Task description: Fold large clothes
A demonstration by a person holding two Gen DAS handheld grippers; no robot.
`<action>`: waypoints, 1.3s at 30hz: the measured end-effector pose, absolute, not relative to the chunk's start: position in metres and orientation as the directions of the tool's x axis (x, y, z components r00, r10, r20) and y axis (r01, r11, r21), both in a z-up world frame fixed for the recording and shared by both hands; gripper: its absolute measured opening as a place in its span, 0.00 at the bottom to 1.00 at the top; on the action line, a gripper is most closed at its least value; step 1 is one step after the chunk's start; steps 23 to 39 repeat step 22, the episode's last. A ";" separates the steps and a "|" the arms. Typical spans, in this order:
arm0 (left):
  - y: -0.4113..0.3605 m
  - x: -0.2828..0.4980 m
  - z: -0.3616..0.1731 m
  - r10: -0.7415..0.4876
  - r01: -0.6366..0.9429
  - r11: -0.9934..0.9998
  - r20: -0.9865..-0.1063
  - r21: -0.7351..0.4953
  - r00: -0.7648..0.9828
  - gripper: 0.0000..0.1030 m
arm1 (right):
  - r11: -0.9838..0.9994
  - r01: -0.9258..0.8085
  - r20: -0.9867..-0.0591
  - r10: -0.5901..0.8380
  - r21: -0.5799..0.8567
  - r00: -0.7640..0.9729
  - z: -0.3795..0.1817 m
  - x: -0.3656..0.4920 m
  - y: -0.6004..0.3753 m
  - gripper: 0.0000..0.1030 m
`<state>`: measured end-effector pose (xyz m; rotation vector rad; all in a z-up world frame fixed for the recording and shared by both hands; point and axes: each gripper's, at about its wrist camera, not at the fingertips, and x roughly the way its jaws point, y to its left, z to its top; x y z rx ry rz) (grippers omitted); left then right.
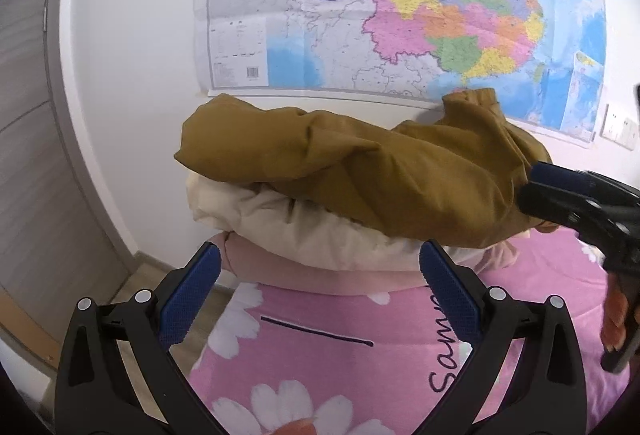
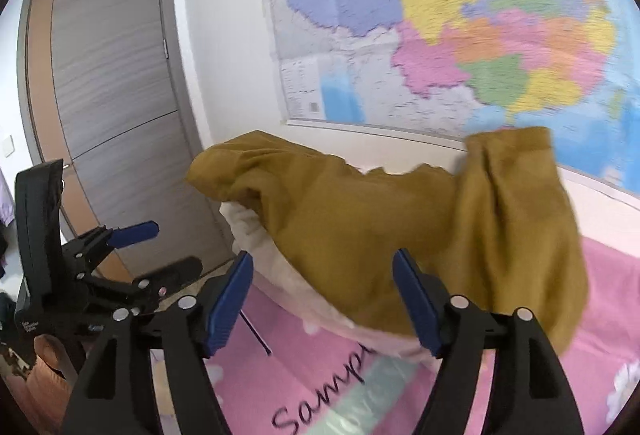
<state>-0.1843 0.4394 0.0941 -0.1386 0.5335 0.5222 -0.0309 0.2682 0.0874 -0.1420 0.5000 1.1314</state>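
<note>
On my far left in the right wrist view stands a grey door (image 2: 116, 75) with a tan strip down its side, shut, set in a white wall (image 2: 224, 35). In front of it I see my left gripper (image 2: 168, 251), its blue-padded fingers spread wide with nothing between them; in its own view the same left gripper (image 1: 320, 295) frames only the pink flowered bedcover (image 1: 320, 375) with its dark handwritten lettering. Moving right, a stack sits at the near corner of the bed against the wall: a pink folded piece (image 1: 304, 275) at the bottom, a cream padded piece (image 1: 288, 223) on it, and on top the mustard-brown garment (image 1: 360, 171), bunched and draped across the pile, one end sticking out left past the cream layer and the other end rising in a rumpled peak on the right. I see no box, basket or other container here; the pile rests straight on the bedcover. My right gripper (image 2: 324, 299) has its jaws apart and free of the cloth, with the brown garment (image 2: 380, 219) lying just beyond the tips; from the left wrist view the right gripper (image 1: 532, 187) sits at the garment's right end, and I cannot tell if it touches. Behind everything a big coloured map (image 1: 400, 3) hangs on the wall, and at far right a white wall socket (image 1: 620, 131).
</note>
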 end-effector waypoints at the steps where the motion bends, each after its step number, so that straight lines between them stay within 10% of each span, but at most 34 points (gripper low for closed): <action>1: 0.435 -0.184 0.093 0.432 -0.504 0.863 -0.522 0.003 0.736 0.95 | 0.441 -0.887 -0.452 0.824 0.135 0.341 0.085 -0.034 0.261 0.77; 39: 0.350 -0.186 0.038 0.407 -0.550 0.835 -0.635 -0.033 0.657 0.95 | 0.590 -0.796 -0.544 0.717 0.138 0.437 0.021 -0.067 0.176 0.94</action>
